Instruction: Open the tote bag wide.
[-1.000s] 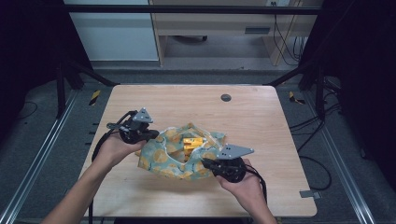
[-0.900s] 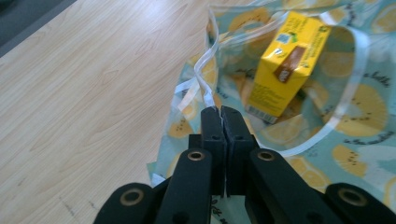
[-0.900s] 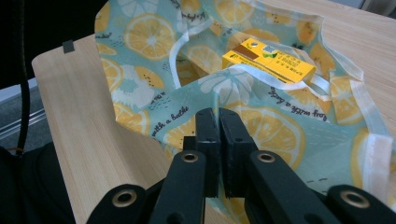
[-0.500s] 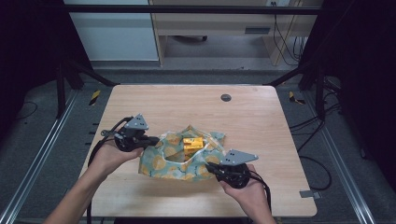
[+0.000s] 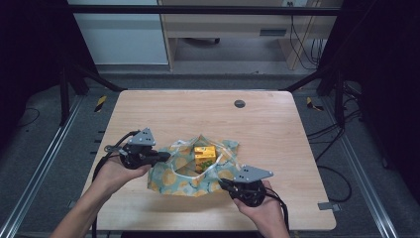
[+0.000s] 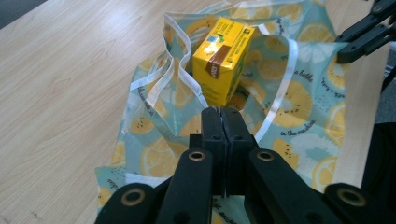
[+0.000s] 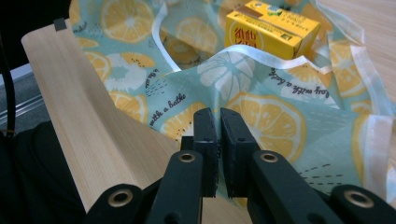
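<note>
Left gripper [image 5: 161,156]: jaws pressed together on the left edge of the lemon-print bag [image 5: 184,178], fabric pinched between the pads, as the left gripper view shows [image 6: 222,122]. Right gripper [image 5: 224,184]: jaws nearly together, nipping the bag's near-right edge [image 7: 218,122]; a thin gap with cloth in it.

Bag lies mid-table on the near half, mouth up. Yellow carton [image 5: 204,155] stands inside the opening, tilted slightly, white handle straps [image 6: 164,79] looping beside it.

Change over the last second: left hand has drawn outward toward the table's left side and the right hand sits a little lower toward the near edge, so the bag is spread wider and flatter than before. Carton now more exposed.

Judgement: both grips hold; the mouth is being pulled open around the carton. Wooden table [image 5: 163,114] otherwise carries a small dark disc [image 5: 239,103] far off.
</note>
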Motion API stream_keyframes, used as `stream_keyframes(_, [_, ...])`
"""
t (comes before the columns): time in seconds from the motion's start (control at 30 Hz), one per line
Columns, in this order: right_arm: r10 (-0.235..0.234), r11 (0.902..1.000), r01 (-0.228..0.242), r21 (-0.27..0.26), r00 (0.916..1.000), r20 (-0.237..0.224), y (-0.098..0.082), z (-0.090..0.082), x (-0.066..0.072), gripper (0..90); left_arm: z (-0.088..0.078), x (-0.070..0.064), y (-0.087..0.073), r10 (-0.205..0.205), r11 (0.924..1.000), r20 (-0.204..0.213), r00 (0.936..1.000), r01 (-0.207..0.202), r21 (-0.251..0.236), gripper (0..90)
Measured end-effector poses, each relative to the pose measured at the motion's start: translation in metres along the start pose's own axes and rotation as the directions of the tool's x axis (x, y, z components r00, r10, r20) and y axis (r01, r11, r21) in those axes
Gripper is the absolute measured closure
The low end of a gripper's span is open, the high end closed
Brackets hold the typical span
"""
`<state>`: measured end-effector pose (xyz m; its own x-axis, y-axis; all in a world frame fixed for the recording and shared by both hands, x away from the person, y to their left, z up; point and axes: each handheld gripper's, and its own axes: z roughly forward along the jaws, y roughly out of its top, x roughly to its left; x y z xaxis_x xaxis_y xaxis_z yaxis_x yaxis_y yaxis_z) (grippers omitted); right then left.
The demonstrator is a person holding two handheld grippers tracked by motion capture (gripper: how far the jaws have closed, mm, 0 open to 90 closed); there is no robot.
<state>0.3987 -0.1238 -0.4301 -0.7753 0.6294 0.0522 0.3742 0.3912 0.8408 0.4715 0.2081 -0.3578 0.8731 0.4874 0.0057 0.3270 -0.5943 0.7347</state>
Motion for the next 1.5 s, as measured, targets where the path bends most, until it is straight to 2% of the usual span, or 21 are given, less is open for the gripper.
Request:
stream_keyframes(0.1, [0.002, 0.9999, -0.002, 0.016, 1.0000, 0.003, -0.003, 0.001, 0.000, 82.7, -0.004, -0.002, 0.000, 0.006, 1.0000, 0.005, 1.0000, -0.006, -0.008, 89.7])
stream_keyframes(0.3, [0.005, 0.9999, -0.005, 0.015, 1.0000, 0.001, -0.001, 0.000, -0.001, 80.0, -0.009, -0.006, -0.002, 0.011, 0.9997, 0.029, 0.9995, -0.010, -0.021, 89.7])
stream_keyframes(0.57, [0.005, 1.0000, -0.005, -0.008, 0.9997, 0.022, 0.017, -0.009, -0.008, 64.1, -0.009, -0.010, -0.005, 0.019, 0.9996, 0.039, 0.9991, -0.019, -0.019, 89.7])
stream_keyframes(0.7, [0.006, 1.0000, -0.005, -0.008, 0.9985, 0.055, 0.026, -0.010, -0.019, 60.6, -0.009, -0.010, -0.005, 0.021, 0.9997, 0.041, 0.9989, -0.021, -0.016, 89.7])
stream_keyframes(0.83, [0.023, 0.9992, -0.020, -0.035, 0.9952, 0.095, 0.034, -0.010, -0.036, 60.9, -0.008, -0.010, -0.005, 0.025, 0.9996, 0.040, 0.9989, -0.025, -0.010, 89.7])
stream_keyframes(0.9, [0.027, 0.9993, -0.024, -0.030, 0.9933, 0.112, 0.036, -0.006, -0.045, 60.9, -0.008, -0.009, -0.005, 0.023, 0.9997, 0.040, 0.9989, -0.023, -0.009, 89.7])
stream_keyframes(1.1, [0.049, 0.9975, -0.056, 0.043, 0.9874, 0.151, 0.036, 0.018, -0.067, 55.0, -0.008, -0.008, -0.006, 0.021, 0.9998, 0.041, 0.9989, -0.021, -0.004, 89.7])
stream_keyframes(1.13, [0.056, 0.9957, -0.067, 0.065, 0.9861, 0.156, 0.035, 0.026, -0.072, 53.5, -0.008, -0.008, -0.006, 0.020, 0.9998, 0.040, 0.9990, -0.020, -0.003, 89.7])
stream_keyframes(1.17, [0.056, 0.9957, -0.067, 0.065, 0.9861, 0.156, 0.035, 0.026, -0.072, 53.5, -0.007, -0.008, -0.007, 0.020, 0.9998, 0.039, 0.9990, -0.020, -0.002, 89.7])
stream_keyframes(1.27, [0.083, 0.9922, -0.096, 0.080, 0.9852, 0.150, 0.035, 0.033, -0.078, 57.7, -0.007, -0.008, -0.007, 0.022, 0.9997, 0.039, 0.9990, -0.022, 0.001, 89.7])
stream_keyframes(1.43, [0.073, 0.9933, -0.082, 0.081, 0.9915, 0.108, 0.037, 0.034, -0.075, 85.4, -0.007, -0.008, -0.009, 0.023, 0.9997, 0.043, 0.9988, -0.024, 0.007, 89.7])
stream_keyframes(1.5, [0.064, 0.9953, -0.071, 0.066, 0.9924, 0.105, 0.039, 0.031, -0.074, 89.3, -0.007, -0.007, -0.009, 0.025, 0.9995, 0.042, 0.9988, -0.026, 0.016, 89.7])
